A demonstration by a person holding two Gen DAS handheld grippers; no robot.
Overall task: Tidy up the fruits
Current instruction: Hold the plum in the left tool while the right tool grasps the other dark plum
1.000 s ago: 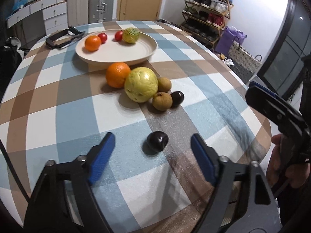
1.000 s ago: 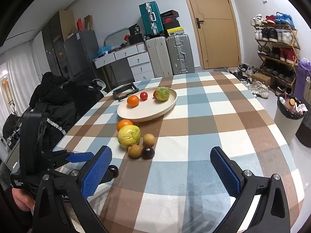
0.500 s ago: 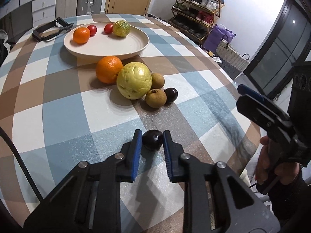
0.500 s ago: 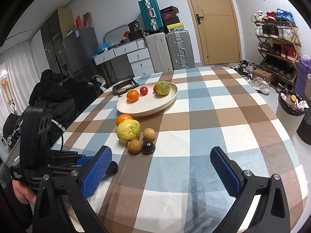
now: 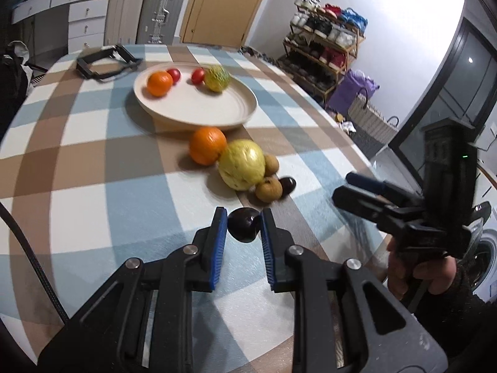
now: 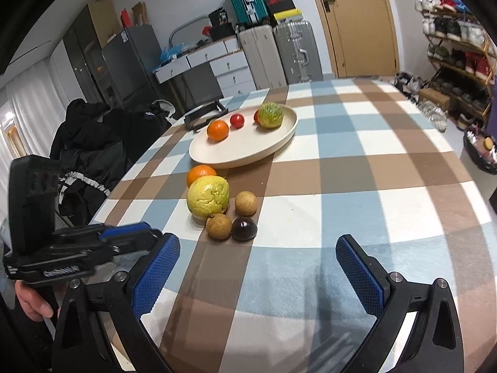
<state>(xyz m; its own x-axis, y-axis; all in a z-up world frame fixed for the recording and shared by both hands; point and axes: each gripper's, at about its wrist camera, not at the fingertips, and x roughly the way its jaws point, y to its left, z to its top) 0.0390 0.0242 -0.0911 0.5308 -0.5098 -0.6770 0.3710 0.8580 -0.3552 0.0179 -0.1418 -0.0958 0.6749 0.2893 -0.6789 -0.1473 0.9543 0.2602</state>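
My left gripper (image 5: 242,221) is shut on a small dark round fruit (image 5: 243,224), held just above the checked tablecloth. Ahead of it lie an orange (image 5: 207,145), a big yellow guava (image 5: 242,164), two brown longans (image 5: 268,188) and another dark fruit (image 5: 287,184). The cream plate (image 5: 217,118) beyond holds a small orange, two red tomatoes and a green-yellow fruit. My right gripper (image 6: 257,244) stands open and empty just short of the second dark fruit (image 6: 244,229) and a longan (image 6: 219,226). In the right wrist view the left gripper (image 6: 124,236) shows at the left, its fruit hidden.
A black frame (image 5: 105,62) lies on the table behind the plate. The table edge curves close on the right (image 5: 357,143). Dark jackets (image 6: 90,143) hang over a chair at the left. Suitcases, drawers and a shoe rack stand along the walls.
The left gripper's jaws closed on the dark fruit, and it has since lifted it a little and moved toward the other fruit. The right gripper came nearer to the fruit cluster, still open.
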